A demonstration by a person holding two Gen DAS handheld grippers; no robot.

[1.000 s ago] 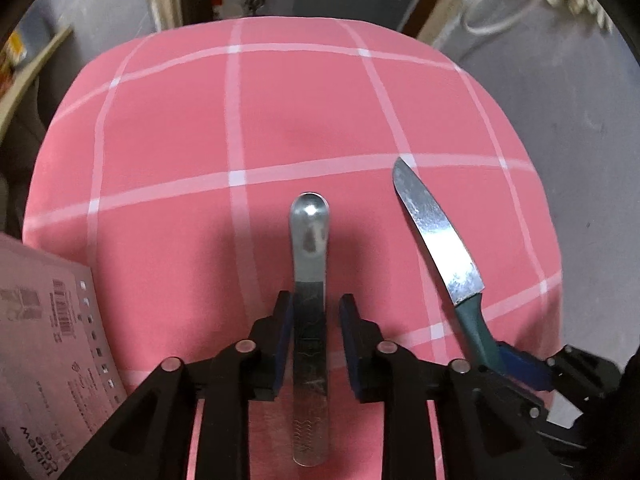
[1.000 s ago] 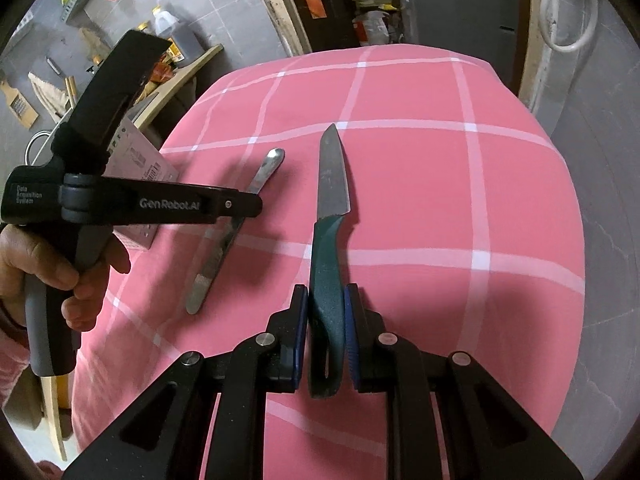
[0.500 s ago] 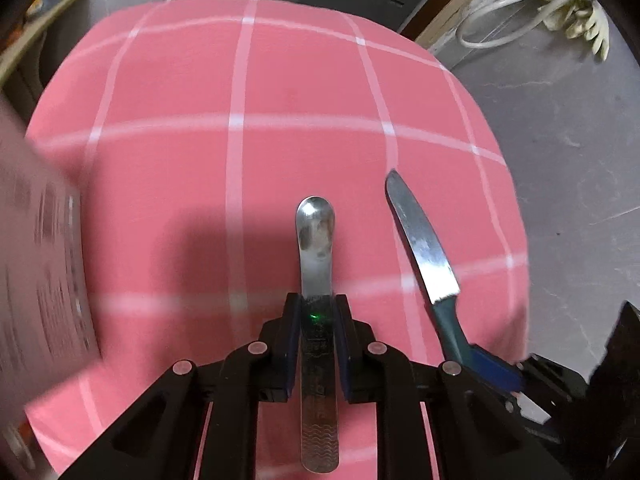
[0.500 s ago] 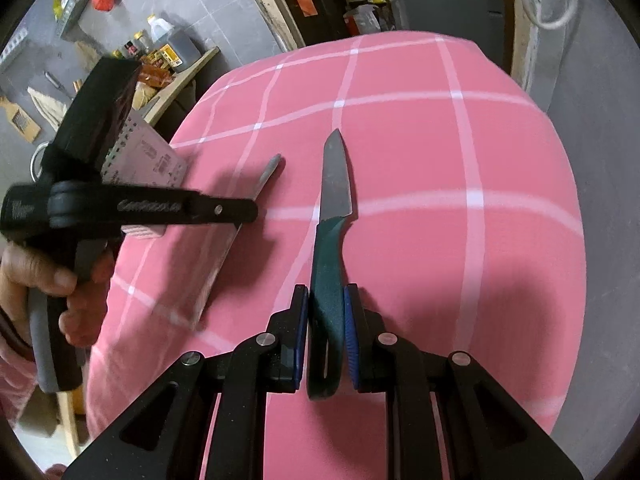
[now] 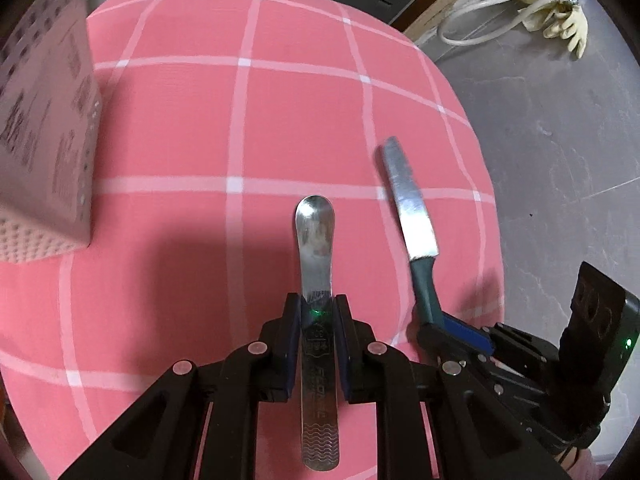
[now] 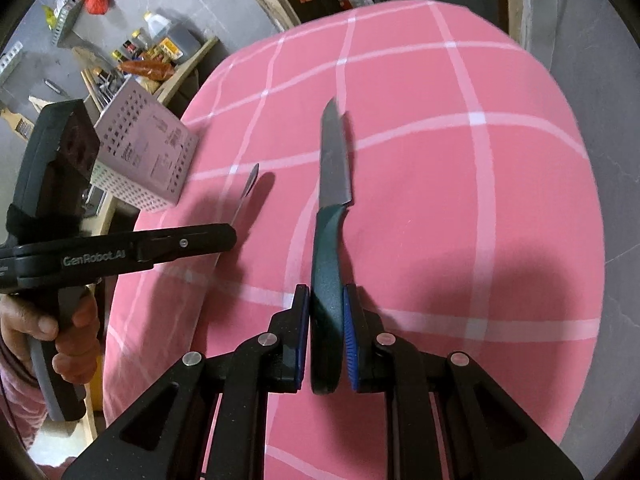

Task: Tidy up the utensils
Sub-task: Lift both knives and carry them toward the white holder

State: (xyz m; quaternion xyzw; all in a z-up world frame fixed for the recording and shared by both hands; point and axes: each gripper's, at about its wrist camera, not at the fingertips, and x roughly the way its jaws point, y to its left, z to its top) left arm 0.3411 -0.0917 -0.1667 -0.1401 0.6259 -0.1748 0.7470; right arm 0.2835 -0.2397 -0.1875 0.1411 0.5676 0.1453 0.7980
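A: What covers the table?
B: A pink checked cloth (image 5: pixel 168 128); a perforated utensil holder (image 6: pixel 148 156) stands at its left edge.

A: And each tool?
B: The right gripper (image 6: pixel 326 336) clamps the knife (image 6: pixel 334 176) by its green handle; the left gripper (image 5: pixel 318 320) clamps the metal spoon (image 5: pixel 314 240), both above the cloth.

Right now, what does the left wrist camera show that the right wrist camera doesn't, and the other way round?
Only the left wrist view shows the pale gloves lying on the grey floor, and the flat face of the metal utensil gripped in the left tool.

Only the right wrist view shows the person's hand and the cluttered shelf behind.

Both show the pink checked cloth, the perforated holder, and the green-handled knife held by the right tool.
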